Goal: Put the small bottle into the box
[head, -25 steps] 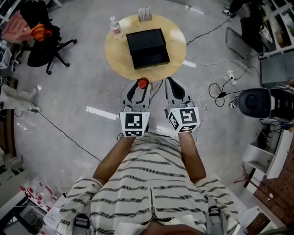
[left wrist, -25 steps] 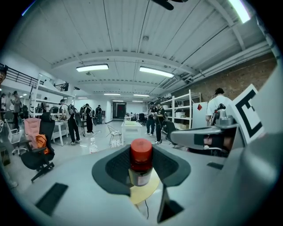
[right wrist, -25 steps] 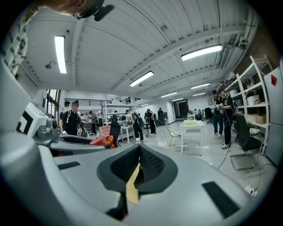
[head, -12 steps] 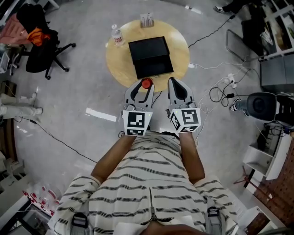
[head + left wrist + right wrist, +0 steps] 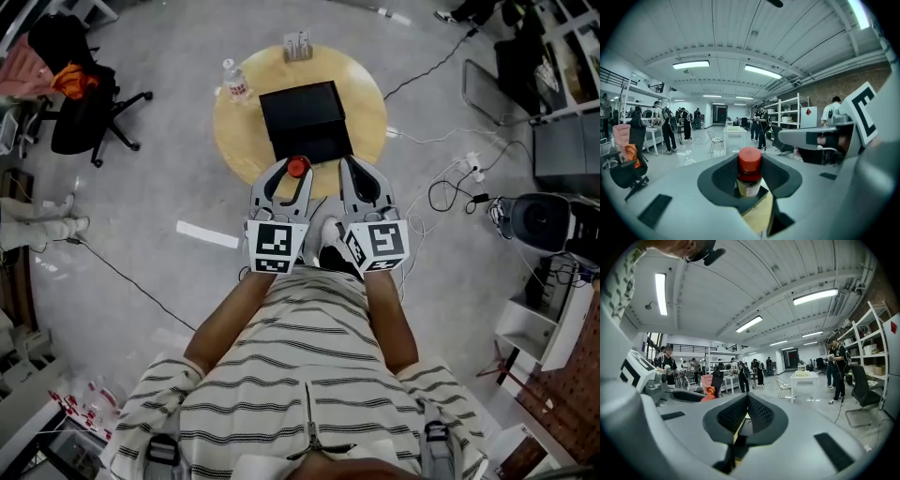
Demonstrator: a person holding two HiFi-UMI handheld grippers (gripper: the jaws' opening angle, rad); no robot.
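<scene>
Bottle [image 5: 749, 171] in left tongs [image 5: 290, 172]

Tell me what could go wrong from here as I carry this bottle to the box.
1. The left gripper holds the small bottle upright with its red cap clear of the pads. A jolt could tip it or let it slip before it reaches the box.
2. The right gripper, shut and empty, rides close beside it and may knock the box on the table.
3. Cables lie on the floor near the table, a possible trip hazard.
</scene>
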